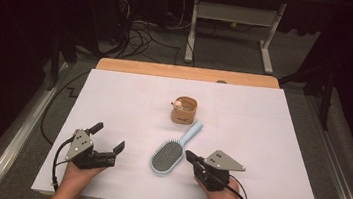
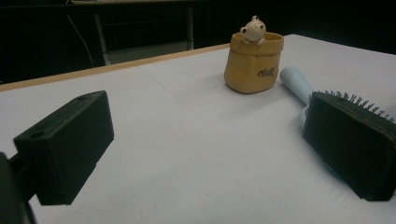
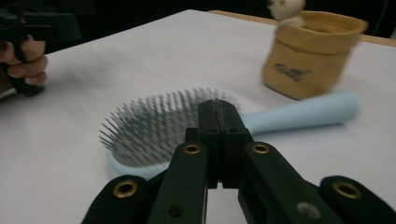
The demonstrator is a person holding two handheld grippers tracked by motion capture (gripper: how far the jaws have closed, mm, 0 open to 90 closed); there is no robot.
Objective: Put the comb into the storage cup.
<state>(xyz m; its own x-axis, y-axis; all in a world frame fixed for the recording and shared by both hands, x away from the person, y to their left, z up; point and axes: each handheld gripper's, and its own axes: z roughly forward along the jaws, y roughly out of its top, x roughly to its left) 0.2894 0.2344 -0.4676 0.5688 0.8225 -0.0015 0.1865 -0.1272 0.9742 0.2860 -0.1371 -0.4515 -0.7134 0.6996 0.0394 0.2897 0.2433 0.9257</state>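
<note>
The brush [image 1: 175, 149] lies flat on the white tabletop [image 1: 270, 140], bristles up, a little toward the near edge from the middle. Its long axis runs on a diagonal — oval head toward the near edge and slightly left, pale blue handle pointing away toward the far edge and right, its tip ending just short of the pot [image 1: 184, 110]. The pot stands upright near the centre with a small figure on its rim.

Right gripper [image 1: 189, 155]: jaws pressed together, nothing between them. It sits just right of the brush head, tips aimed left at it; in the right gripper view the closed tips line up on the neck where head meets handle, apart from it as far as I can tell.

Left gripper [image 1: 108, 137]: jaws wide apart, empty, resting near the near-left part of the tabletop, well apart from the brush. In the left gripper view the brush head sits behind the right-hand jaw.

Judgement — the right gripper is the nearer one by far. The handle crosses its line of approach, so a grasp would want the jaws reopened and set across the handle.
</note>
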